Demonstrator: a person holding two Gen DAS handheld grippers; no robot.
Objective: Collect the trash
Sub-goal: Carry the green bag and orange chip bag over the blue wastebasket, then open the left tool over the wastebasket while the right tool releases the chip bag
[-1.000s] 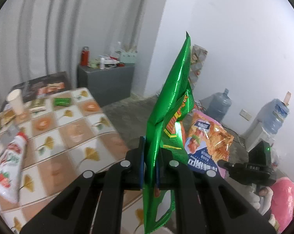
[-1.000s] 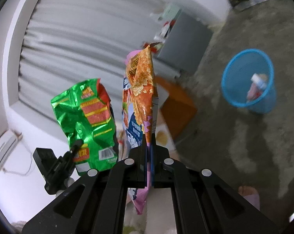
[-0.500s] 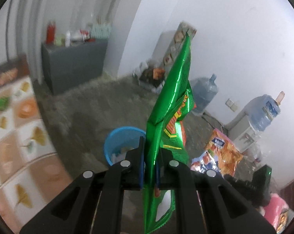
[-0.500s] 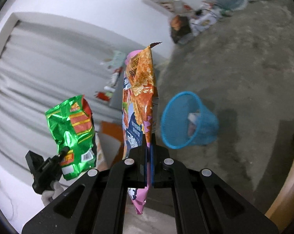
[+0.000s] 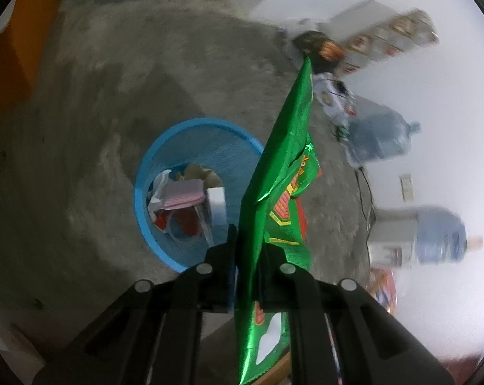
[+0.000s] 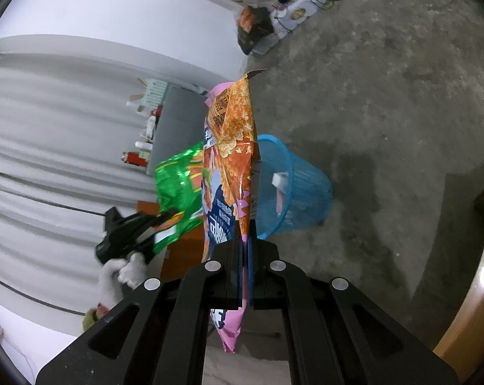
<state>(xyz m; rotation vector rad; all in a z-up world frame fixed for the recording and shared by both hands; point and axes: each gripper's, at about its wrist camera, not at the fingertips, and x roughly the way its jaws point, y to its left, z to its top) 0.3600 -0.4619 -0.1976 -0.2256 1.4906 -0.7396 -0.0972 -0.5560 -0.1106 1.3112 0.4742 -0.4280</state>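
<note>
The left gripper [image 5: 246, 253] is clamped on a green snack bag [image 5: 283, 173] just above the rim of the blue mesh wastebasket [image 5: 165, 250]; the right gripper [image 6: 246, 250] pinches an orange-and-pink snack bag [image 6: 232, 166] short of the basket. Each bag is best centred over the opening before release, since light foil may catch on the rim or drift onto the concrete floor [image 5: 113, 64].

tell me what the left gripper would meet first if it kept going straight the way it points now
Probably the blue trash basket: the left gripper, shut on the green snack bag, points down at its near rim. Depth is unclear, so it may pass just beside it.
</note>
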